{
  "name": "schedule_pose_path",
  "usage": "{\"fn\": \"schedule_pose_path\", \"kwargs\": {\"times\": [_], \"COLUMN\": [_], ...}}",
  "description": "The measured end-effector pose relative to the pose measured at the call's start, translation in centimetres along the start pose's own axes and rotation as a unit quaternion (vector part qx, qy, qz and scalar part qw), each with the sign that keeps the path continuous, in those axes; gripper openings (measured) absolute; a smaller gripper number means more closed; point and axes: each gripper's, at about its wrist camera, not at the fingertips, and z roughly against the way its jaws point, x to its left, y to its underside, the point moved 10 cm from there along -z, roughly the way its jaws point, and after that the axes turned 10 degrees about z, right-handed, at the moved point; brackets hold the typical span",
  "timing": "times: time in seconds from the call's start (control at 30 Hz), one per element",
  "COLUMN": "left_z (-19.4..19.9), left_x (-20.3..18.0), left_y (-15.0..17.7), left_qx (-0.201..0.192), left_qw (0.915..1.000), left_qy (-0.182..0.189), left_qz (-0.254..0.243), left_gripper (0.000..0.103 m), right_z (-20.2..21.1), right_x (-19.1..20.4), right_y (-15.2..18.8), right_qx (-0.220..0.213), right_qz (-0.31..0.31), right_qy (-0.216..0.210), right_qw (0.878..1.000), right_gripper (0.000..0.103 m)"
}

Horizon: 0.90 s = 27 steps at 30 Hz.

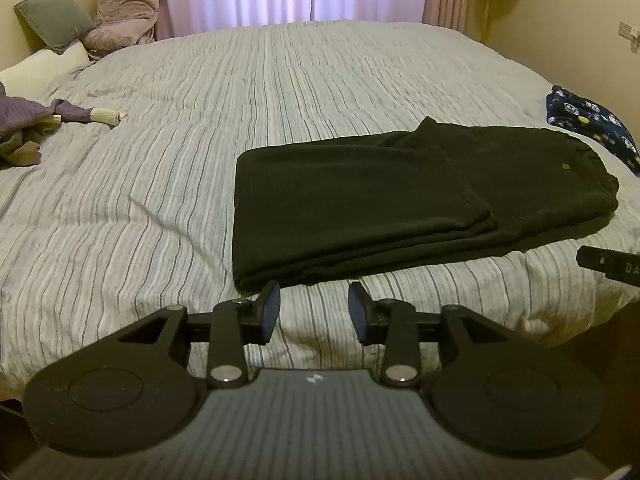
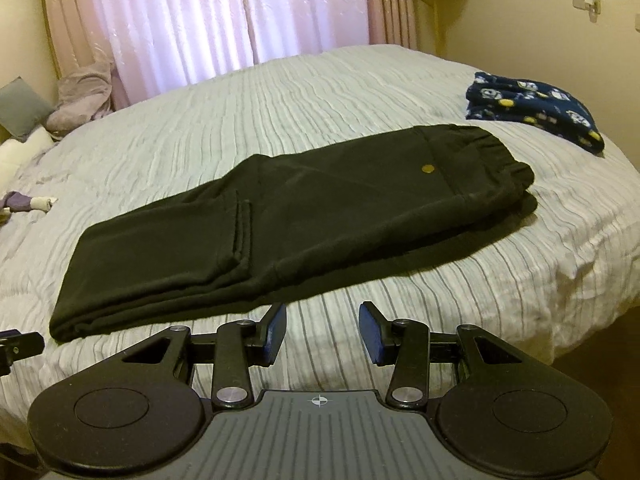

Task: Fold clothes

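Folded black trousers (image 2: 280, 224) are laid near the bed (image 2: 500, 288) edge; both grippers (image 1: 314, 308) (image 2: 323, 330) are held open, empty.

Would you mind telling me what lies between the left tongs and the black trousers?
Only bare striped bedcover: the left wrist view shows a short strip of it between the open left tongs and the near edge of the black trousers.

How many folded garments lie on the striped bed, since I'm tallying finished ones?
2: black folded trousers near the bed's front edge, and a navy patterned fleece garment beyond them near the right edge. Others may be hidden.
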Motion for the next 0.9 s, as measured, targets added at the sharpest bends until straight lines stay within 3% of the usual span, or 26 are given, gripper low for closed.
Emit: {"fn": "schedule_pose_path", "kwargs": {"times": [0.6, 0.9], "left_z": [-1.9, -4.5], "left_x": [0.3, 0.2], "left_y": [0.1, -2.5], "left_qx": [0.015, 0.009], "left_qw": [0.9999, 0.9998], "left_qy": [-0.001, 0.006], "left_qz": [0.007, 0.017], "left_gripper": [0.033, 0.033], "right_z": [-1.4, -3.5], "right_x": [-2.3, -6.0], "right_y": [1.3, -3.8], "right_qx": [0.018, -0.054], "right_qz": [-0.014, -0.051], "right_qy": [0.010, 0.006], "right_qw": [1.000, 0.997], "right_gripper": [0.044, 0.044]}}
